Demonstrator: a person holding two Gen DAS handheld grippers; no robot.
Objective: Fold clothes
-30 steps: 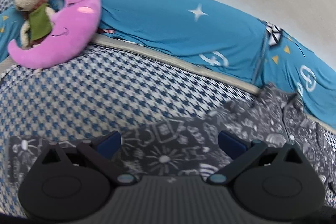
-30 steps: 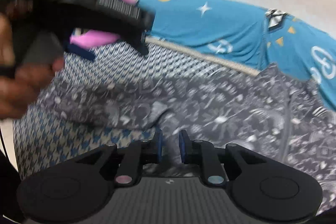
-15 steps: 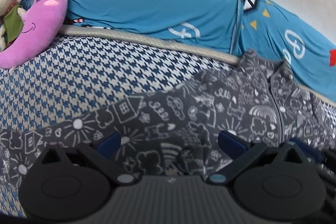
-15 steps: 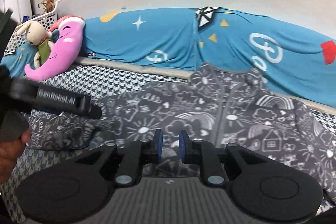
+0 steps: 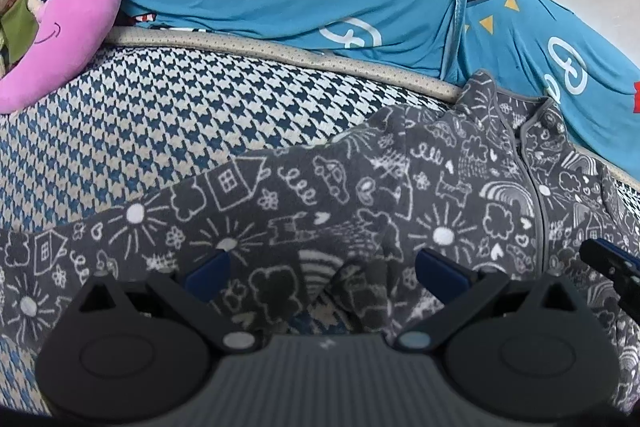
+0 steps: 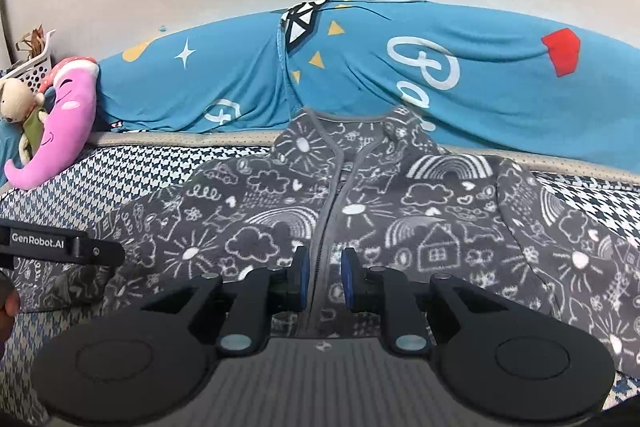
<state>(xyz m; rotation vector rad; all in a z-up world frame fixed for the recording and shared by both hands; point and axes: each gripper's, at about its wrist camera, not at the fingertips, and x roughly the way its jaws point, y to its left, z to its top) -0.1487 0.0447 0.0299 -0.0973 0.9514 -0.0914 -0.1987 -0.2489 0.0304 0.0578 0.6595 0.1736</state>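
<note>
A grey zip-up jacket [image 6: 420,211] with white doodle print lies front up on the houndstooth bed cover [image 5: 160,119], collar toward the wall. My right gripper [image 6: 324,279] is at the bottom hem on the zipper line, its blue pads narrowly apart with the fabric running between them. My left gripper [image 5: 320,271] stands wide open, low over the jacket [image 5: 360,195] where its left sleeve meets the body, gripping nothing. That sleeve stretches out to the left. One finger [image 6: 64,247] of the left gripper shows at the left edge of the right wrist view.
A blue printed quilt [image 6: 400,75] is bunched along the wall behind the jacket. A pink moon plush [image 6: 64,131] and a small stuffed rabbit [image 6: 20,107] lie at the far left, with a white basket [image 6: 32,67] behind them. A hand [image 6: 6,311] shows at the left edge.
Both views have swung right and closer. The jacket, crumpled a second ago, now lies spread flat with its zipper centred in front of the right gripper. The left gripper stays open.
</note>
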